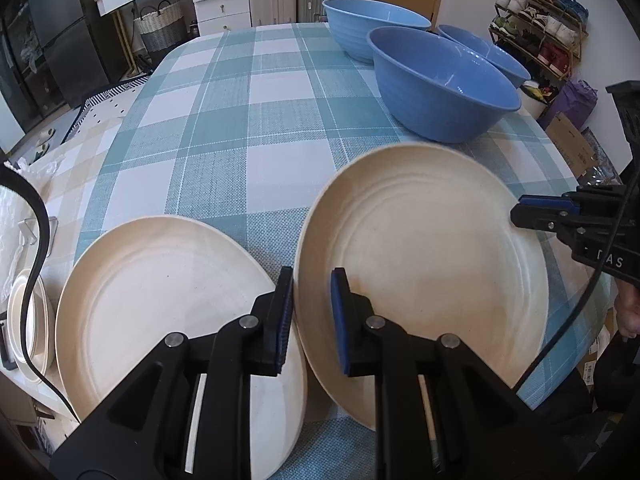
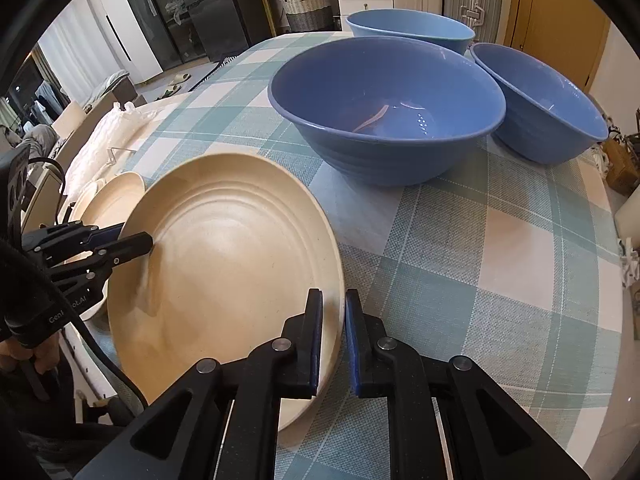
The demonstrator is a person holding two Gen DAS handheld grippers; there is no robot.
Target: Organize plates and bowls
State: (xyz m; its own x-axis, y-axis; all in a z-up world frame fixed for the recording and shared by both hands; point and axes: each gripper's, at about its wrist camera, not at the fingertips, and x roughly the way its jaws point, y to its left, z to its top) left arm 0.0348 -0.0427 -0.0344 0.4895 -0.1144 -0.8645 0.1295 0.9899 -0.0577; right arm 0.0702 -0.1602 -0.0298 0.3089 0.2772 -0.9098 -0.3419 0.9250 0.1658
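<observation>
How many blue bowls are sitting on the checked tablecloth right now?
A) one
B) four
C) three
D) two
C: the right wrist view shows three blue bowls on the checked tablecloth: a near bowl, a right bowl and a far bowl behind them.

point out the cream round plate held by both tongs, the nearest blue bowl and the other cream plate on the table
cream round plate held by both tongs (image 2: 240, 264): right wrist view, centre well
nearest blue bowl (image 2: 384, 152): right wrist view, outer front wall
other cream plate (image 1: 160, 296): left wrist view, inner face
</observation>
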